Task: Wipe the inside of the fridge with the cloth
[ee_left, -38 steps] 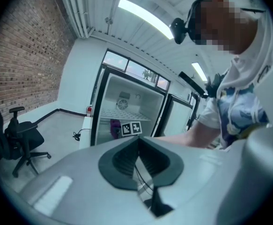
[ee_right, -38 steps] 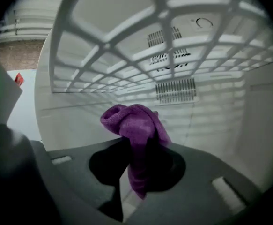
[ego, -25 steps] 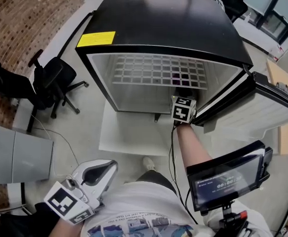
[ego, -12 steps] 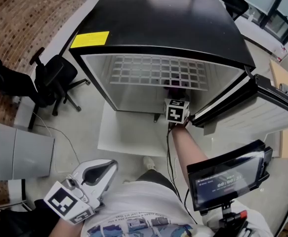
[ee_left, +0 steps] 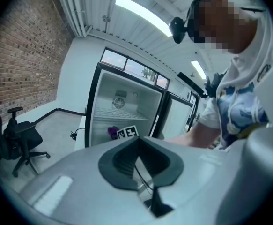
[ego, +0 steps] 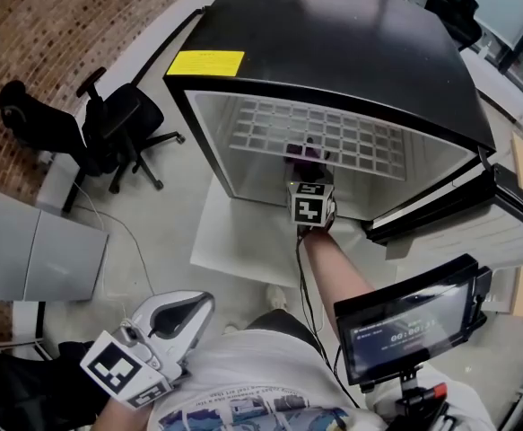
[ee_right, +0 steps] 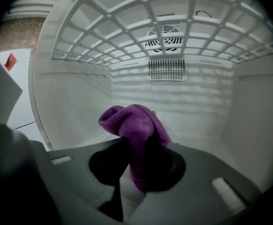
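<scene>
While the right gripper has the purple cloth pinched and reaching into the open fridge, the wiping step itself looks to be in hand.

Its fingers are clamped on the cloth's middle, so a bunched wad sticks out ahead of them. That wad is under the fridge's wire shelf and short of the fridge's back wall with the vent. Can't really tell if the wad is touching any surface. The left gripper hangs well out from the fridge front, down by the person's torso, fingers pretty much together with nothing between them. Next move probably calls for pressing the wad flat on a fridge wall or the fridge floor and dragging it across, with the pinch tight enough that the cloth doesn't slide out.
</scene>
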Motion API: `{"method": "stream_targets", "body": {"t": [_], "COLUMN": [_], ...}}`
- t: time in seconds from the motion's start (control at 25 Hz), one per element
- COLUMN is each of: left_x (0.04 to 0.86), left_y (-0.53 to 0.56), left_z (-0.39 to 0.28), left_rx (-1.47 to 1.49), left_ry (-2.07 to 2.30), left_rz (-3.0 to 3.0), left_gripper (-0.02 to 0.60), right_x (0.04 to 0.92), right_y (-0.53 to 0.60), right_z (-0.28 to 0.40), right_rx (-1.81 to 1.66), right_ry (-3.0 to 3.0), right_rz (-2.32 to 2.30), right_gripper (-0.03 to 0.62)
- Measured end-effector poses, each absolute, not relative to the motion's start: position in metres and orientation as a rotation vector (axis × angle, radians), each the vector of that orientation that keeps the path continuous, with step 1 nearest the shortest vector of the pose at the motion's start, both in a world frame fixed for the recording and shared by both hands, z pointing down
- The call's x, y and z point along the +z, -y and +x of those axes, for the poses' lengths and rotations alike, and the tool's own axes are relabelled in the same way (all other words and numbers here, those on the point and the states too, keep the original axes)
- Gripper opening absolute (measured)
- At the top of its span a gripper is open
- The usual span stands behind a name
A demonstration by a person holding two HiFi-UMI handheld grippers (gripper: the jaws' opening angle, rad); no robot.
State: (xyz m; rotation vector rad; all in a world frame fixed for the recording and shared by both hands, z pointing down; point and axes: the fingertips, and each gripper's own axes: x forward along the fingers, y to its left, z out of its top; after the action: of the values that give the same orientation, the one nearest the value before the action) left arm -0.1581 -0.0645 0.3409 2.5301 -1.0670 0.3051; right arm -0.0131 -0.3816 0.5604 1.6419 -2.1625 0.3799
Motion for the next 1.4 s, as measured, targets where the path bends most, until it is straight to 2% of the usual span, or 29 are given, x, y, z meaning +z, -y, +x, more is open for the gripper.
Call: {"method": "stream_targets", "body": {"t": [0.4,0.76,1.0,1.4], "left_x": [0.34,0.337,0.34,0.339], "left_y": [0.057,0.056,0.053,0.056], "left_z": [-0.178,-0.182,-0.177,-0.14], "left_rx": [0.302,0.315,0.324,0.307], "left_ry": [1.164,1.158,1.083,0.816], "left_rz": [2.487,2.502,2.527,2.64], "left_gripper": [0.006,0.006,0.006,0.006], "right_x": [0.556,0.546,0.526,0.516], "right_y": [0.385,0.381,0.376,0.346], "right_z": [-0.089,-0.118,-0.081,0.061], "right_rx": [0.402,0.517,0.458,0.304], "right_ry": [2.325,2.494,2.497,2.167], "right_rz": [1.474,1.352,1.483,1.823], "right_gripper": [0.08,0.08,0.08,0.08]}}
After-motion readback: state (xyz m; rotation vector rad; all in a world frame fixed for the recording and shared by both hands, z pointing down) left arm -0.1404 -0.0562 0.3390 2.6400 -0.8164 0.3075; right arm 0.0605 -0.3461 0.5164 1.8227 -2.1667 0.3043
